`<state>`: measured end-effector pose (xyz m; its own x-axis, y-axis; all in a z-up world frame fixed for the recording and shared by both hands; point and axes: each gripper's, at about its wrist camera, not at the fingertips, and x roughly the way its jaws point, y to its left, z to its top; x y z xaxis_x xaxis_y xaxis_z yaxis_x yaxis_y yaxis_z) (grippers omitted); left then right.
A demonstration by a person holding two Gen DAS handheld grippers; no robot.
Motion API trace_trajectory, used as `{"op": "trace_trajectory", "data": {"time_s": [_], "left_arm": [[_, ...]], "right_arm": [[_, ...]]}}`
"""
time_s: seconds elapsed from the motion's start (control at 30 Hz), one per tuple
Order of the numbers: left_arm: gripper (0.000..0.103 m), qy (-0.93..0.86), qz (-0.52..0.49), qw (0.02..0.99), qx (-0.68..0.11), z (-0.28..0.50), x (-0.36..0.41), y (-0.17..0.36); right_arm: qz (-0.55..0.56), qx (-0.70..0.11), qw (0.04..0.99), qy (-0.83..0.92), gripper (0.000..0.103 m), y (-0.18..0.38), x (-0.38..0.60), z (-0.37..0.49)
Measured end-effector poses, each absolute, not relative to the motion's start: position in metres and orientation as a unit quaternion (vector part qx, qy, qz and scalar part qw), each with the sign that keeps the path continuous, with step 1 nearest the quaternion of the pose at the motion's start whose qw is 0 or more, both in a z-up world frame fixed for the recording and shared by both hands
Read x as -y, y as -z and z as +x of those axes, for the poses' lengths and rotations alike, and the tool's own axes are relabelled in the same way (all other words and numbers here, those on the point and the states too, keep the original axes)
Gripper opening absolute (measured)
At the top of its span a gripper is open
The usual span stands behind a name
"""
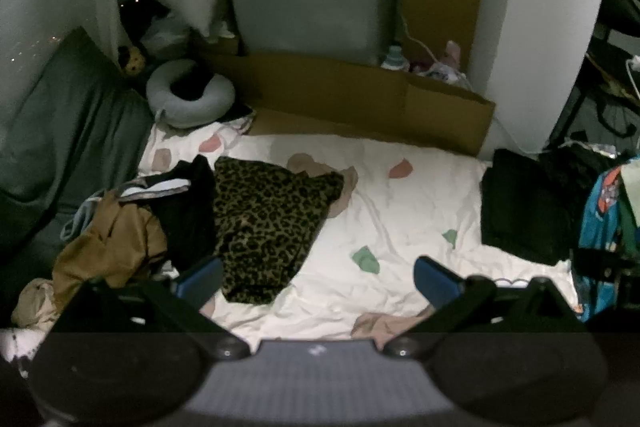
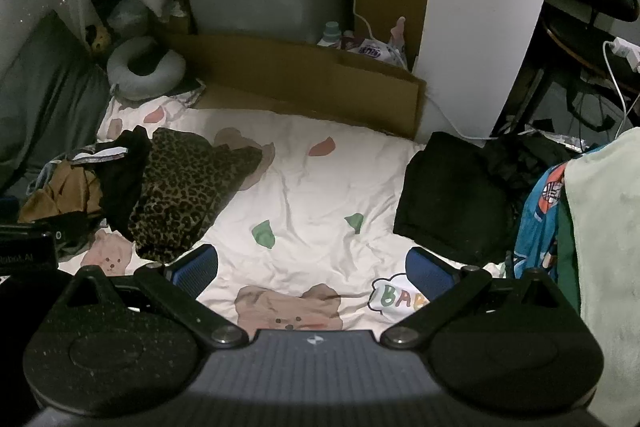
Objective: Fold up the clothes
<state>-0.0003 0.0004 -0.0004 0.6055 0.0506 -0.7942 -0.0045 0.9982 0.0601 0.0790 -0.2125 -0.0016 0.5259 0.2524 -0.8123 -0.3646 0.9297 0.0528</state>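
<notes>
Seemingly partway: both my left gripper [image 1: 318,277] and right gripper [image 2: 312,267] gape wide, empty; a folded black stack [image 2: 452,195] lies at two o'clock, a rumpled pile under the leopard garment [image 2: 188,183] at ten.

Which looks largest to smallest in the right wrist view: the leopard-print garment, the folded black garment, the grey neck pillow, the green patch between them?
1. and 2. Leopard-print garment and folded black garment: too alike to rank.
3. Grey neck pillow, though farther away.
4. Green patch.
</notes>
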Motion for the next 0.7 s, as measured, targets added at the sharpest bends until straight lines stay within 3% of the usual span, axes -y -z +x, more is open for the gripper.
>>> {"op": "trace_trajectory", "data": {"time_s": [0.7], "left_arm": [[0.103,-0.03,0.01,0.896,-0.443,-0.0052,-0.0057,0.0009]], "right_arm": [[-0.065,-0.452,0.87,-0.187,0.103,0.0008,0.2126,0.0792]]}}
